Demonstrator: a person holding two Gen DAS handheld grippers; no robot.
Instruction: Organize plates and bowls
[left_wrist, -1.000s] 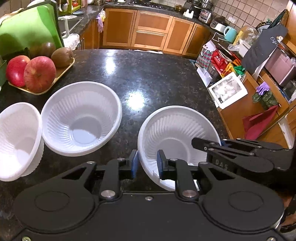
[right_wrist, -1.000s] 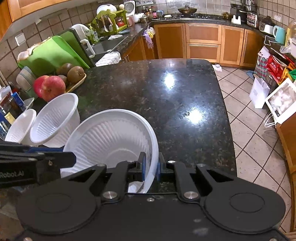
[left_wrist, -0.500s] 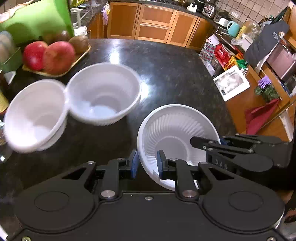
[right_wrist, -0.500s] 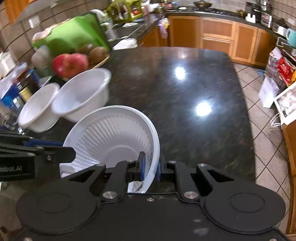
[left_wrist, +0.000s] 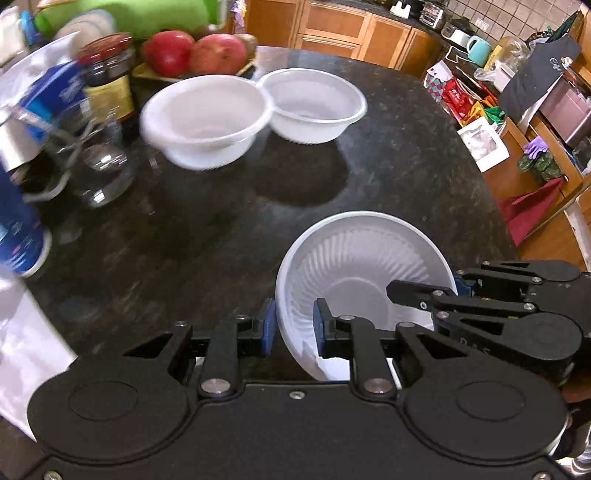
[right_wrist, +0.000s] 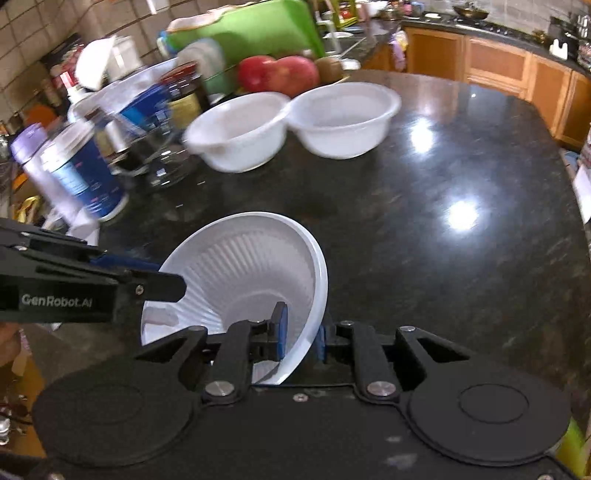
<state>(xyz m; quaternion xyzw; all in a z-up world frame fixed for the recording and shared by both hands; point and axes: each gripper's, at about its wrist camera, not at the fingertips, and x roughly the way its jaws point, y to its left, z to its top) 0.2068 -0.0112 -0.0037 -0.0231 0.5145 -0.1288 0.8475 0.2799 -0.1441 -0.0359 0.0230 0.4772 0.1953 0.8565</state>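
Note:
A white ribbed bowl (left_wrist: 354, 273) is held over the black counter by both grippers. My left gripper (left_wrist: 293, 330) is shut on its left rim. My right gripper (right_wrist: 301, 338) is shut on its right rim, and the bowl (right_wrist: 240, 273) tilts in that view. The right gripper also shows in the left wrist view (left_wrist: 480, 295), and the left one in the right wrist view (right_wrist: 92, 277). Two more white bowls stand side by side at the back, a left one (left_wrist: 207, 118) and a right one (left_wrist: 314, 103); in the right wrist view they are the left one (right_wrist: 240, 129) and the right one (right_wrist: 343, 118).
Apples (left_wrist: 195, 51) on a tray and a green board (right_wrist: 255, 29) are behind the bowls. Jars, a blue can (right_wrist: 85, 173) and a glass (left_wrist: 96, 173) crowd the left side. The granite counter (right_wrist: 461, 206) drops off at the right to floor and cabinets.
Both grippers swung left and pulled back with the ribbed bowl, so the two standing bowls now lie farther ahead and the jars have come into view.

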